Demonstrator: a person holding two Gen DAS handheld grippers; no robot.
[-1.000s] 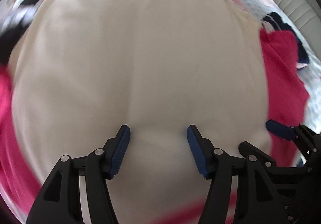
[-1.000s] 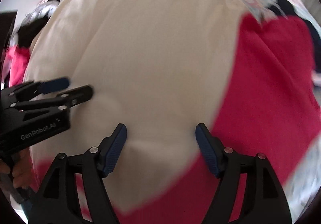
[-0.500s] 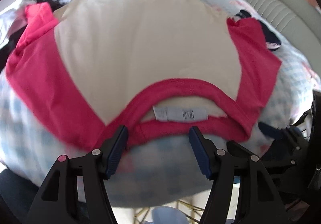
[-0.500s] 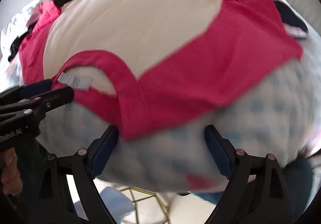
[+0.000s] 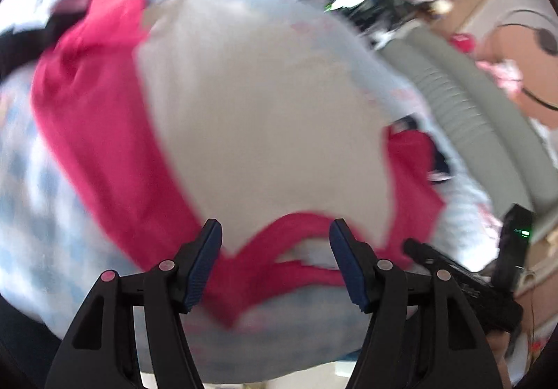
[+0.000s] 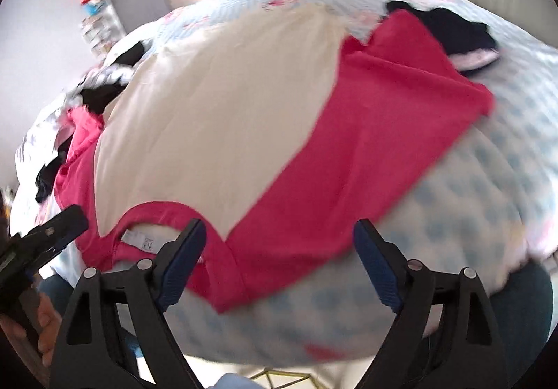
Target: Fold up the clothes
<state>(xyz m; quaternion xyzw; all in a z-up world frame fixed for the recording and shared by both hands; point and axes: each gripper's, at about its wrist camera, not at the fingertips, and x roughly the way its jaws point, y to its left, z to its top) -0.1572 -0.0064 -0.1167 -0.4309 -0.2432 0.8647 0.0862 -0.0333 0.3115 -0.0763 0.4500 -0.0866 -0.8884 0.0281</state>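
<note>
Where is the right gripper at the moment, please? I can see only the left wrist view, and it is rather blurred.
Observer: The right gripper is open and holds nothing. It hangs over the near shoulder of the cream and pink T-shirt.
Operator: Thank you. How does the pink sleeve on that side lie?
Observer: The pink sleeve is spread out on the bedspread, and a dark garment lies right beside its far end.
Operator: And can you make out the neckline?
Observer: Yes, a white care label shows inside the pink neckline, close to the bed's near edge.
</note>
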